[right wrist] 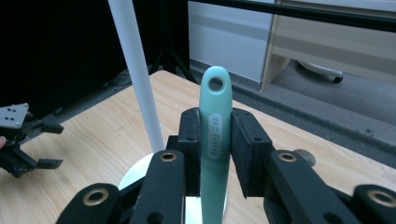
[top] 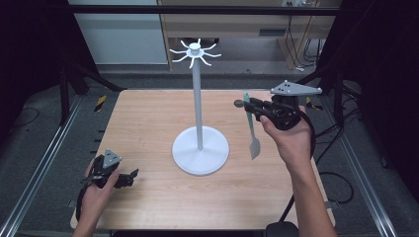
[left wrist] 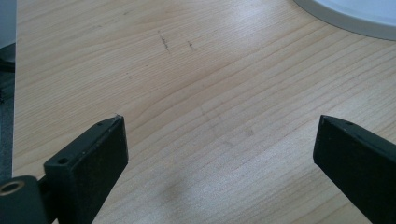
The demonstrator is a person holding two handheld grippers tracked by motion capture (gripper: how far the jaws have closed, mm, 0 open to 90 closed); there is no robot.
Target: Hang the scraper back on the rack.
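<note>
A white stand [top: 198, 89] with a round base [top: 217, 150] and several hooks [top: 195, 52] at its top rises from the middle of the wooden table. My right gripper [top: 248, 105] is raised to the right of the pole, shut on the pale green handle [right wrist: 215, 121] of a spatula [top: 253, 133] that hangs blade down. The handle's hanging hole [right wrist: 215, 84] sticks up past the jaws; the pole [right wrist: 135, 70] stands to their left. My left gripper [top: 129, 177] rests open low at the front left, and bare wood shows between its fingers [left wrist: 93, 158].
The table [top: 148, 123] has dark floor and metal rails on both sides. A cabinet [top: 237, 24] and cables stand behind it. The stand's base edge [left wrist: 355, 18] lies ahead of the left gripper.
</note>
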